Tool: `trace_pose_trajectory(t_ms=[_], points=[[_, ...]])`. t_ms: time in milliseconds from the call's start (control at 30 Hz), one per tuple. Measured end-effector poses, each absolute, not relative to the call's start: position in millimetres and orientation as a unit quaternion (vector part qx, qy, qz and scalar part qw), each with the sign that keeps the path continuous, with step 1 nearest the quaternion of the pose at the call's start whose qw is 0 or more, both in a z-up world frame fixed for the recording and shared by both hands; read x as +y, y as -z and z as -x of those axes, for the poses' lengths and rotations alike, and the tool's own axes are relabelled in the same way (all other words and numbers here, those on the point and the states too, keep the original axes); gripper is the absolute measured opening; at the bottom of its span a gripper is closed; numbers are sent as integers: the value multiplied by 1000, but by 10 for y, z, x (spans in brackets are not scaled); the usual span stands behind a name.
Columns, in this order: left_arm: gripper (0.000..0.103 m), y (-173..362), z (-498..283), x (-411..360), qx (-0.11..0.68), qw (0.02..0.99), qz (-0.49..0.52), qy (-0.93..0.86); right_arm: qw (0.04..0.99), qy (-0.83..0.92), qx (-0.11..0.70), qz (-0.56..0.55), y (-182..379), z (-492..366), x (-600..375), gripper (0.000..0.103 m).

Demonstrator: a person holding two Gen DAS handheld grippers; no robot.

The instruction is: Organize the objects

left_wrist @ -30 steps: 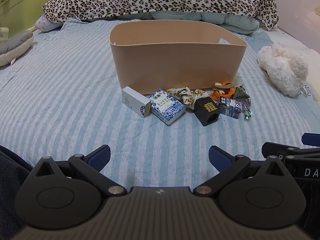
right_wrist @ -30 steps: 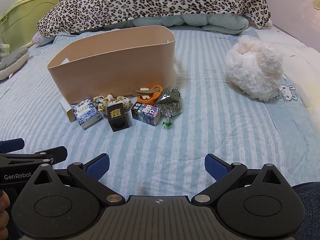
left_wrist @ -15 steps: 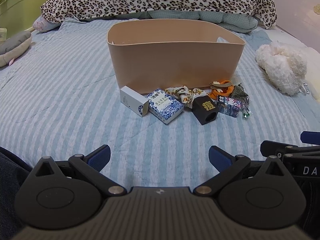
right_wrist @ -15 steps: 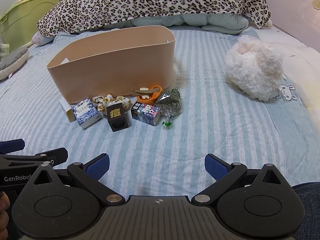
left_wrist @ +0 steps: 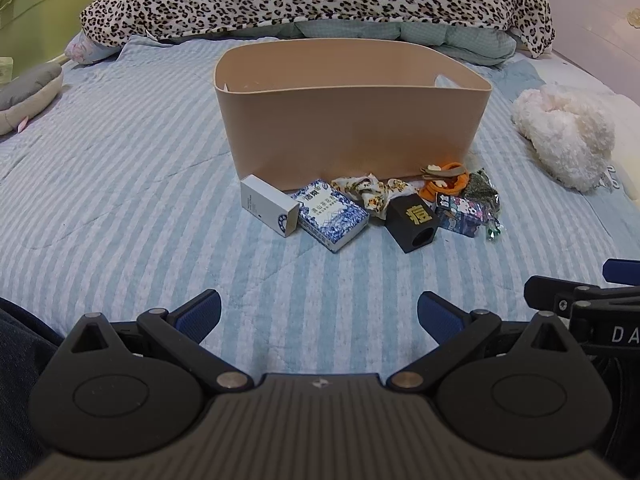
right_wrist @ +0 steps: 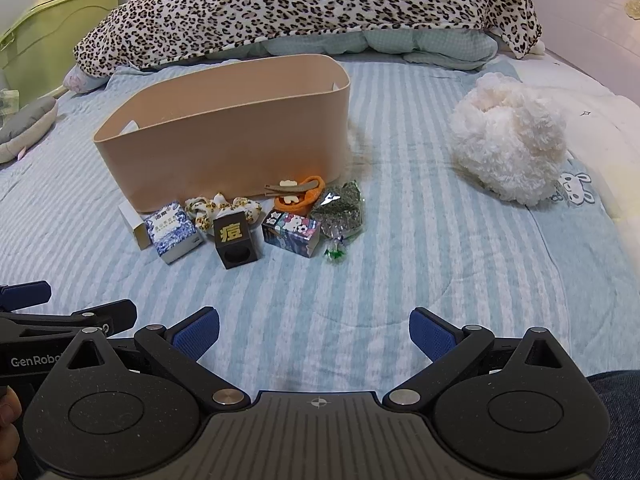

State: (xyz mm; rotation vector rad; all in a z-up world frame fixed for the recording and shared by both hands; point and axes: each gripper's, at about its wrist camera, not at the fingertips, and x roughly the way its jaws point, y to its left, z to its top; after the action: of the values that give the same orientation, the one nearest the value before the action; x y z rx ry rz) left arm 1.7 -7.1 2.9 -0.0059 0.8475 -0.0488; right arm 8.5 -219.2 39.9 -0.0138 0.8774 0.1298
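Left wrist view: the tan oval plastic bin (left_wrist: 352, 120) sits at frame centre on the striped blue bedspread (left_wrist: 120, 200), small boxes and trinkets (left_wrist: 372, 212) lined just below it. Both the left gripper (left_wrist: 319, 310) and right gripper (right_wrist: 314, 326) are spread, empty. Sorting looks unstarted.

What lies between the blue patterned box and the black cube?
A crumpled leopard-print cloth lies between the blue patterned box and black cube, slightly behind; the right wrist view shows it.

Smooth matt plastic bin (left_wrist: 352, 120) on quilted cloth bedspread (left_wrist: 120, 200) (striped).
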Motion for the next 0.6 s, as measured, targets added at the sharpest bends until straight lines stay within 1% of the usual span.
trace_pose_trajectory(t_ms=[267, 600], points=[[103, -69, -119, -32, 412, 911, 6, 22, 906, -58, 418, 12, -463, -200, -2193, 103], [103, -19, -487, 105, 420, 907, 7, -3, 896, -45, 440, 33, -383, -551, -2204, 103]])
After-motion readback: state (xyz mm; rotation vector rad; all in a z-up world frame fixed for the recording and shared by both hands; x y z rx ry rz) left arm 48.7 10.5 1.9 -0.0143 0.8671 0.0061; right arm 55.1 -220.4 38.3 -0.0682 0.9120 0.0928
